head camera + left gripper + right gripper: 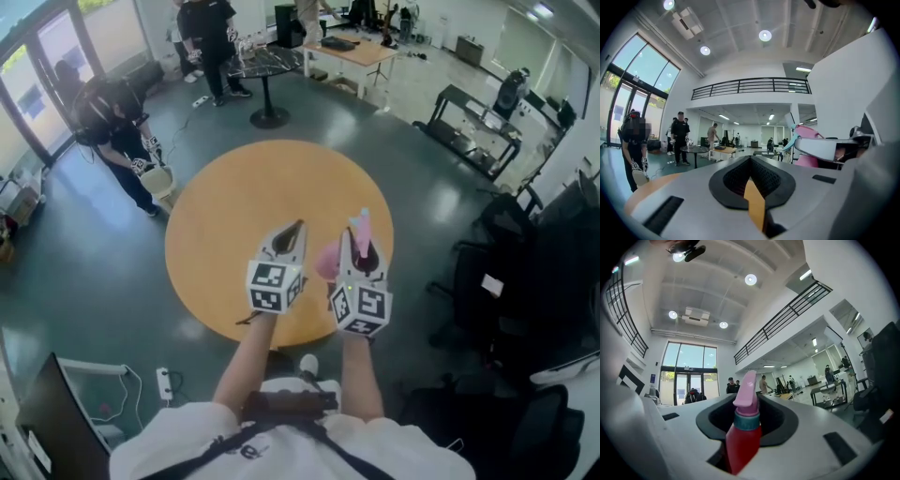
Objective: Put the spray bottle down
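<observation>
Spray bottle (pixel 743 439): red body, teal collar, pink nozzle

My left gripper (pixel 751 159) has its jaws closed tip to tip, with nothing held between them. A wedge of the orange desk (pixel 647 190) shows through the slit lower down. At my right the right gripper (pixel 802 144) has a pink spray bottle (pixel 809 133) showing above and below its jaw. Far off, a person in black (pixel 680 136) stands by a round dark table (pixel 696 150).

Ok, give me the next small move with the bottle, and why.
Probably lower the right tongs until the bottle meets the table: they are shut on the bottle, which hangs above the tabletop and is not yet resting on it.
</observation>
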A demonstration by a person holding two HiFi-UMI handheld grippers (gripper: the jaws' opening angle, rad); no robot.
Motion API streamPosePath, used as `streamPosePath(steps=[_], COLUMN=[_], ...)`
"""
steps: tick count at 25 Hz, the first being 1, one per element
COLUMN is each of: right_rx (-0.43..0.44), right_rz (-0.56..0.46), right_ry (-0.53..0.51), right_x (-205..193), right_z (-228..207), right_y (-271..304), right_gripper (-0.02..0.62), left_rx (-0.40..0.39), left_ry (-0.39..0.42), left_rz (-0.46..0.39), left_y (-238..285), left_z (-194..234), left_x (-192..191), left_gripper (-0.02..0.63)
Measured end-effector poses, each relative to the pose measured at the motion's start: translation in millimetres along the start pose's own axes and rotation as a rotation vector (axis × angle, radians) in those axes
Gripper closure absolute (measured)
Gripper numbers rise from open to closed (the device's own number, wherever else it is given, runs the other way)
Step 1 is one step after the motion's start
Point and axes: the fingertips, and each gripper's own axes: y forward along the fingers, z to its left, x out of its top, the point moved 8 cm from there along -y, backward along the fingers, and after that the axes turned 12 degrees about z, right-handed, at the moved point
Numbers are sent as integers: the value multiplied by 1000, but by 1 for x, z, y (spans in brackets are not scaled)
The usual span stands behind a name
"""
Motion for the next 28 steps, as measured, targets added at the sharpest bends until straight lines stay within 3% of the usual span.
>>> streamPosePath(steps=[6,12,20,28], right_rx=[47,124,204,167], right_rz=[62,130,188,257], right_ry=[-27,-105,-110,-107], right_x=[-17,-29,-40,-64], right_z=[7,21,40,52], right_y=[29,64,100,143], right_gripper=[451,451,451,451], left_rx=[82,67,125,133], left_ry=[12,-7,-56,-107], left_rz=[42,67,81,145], left_y=[14,27,43,64], left_z=[26,40,74,108], left_x=[-13,-20,-23,-40], left_gripper=[592,592,592,592])
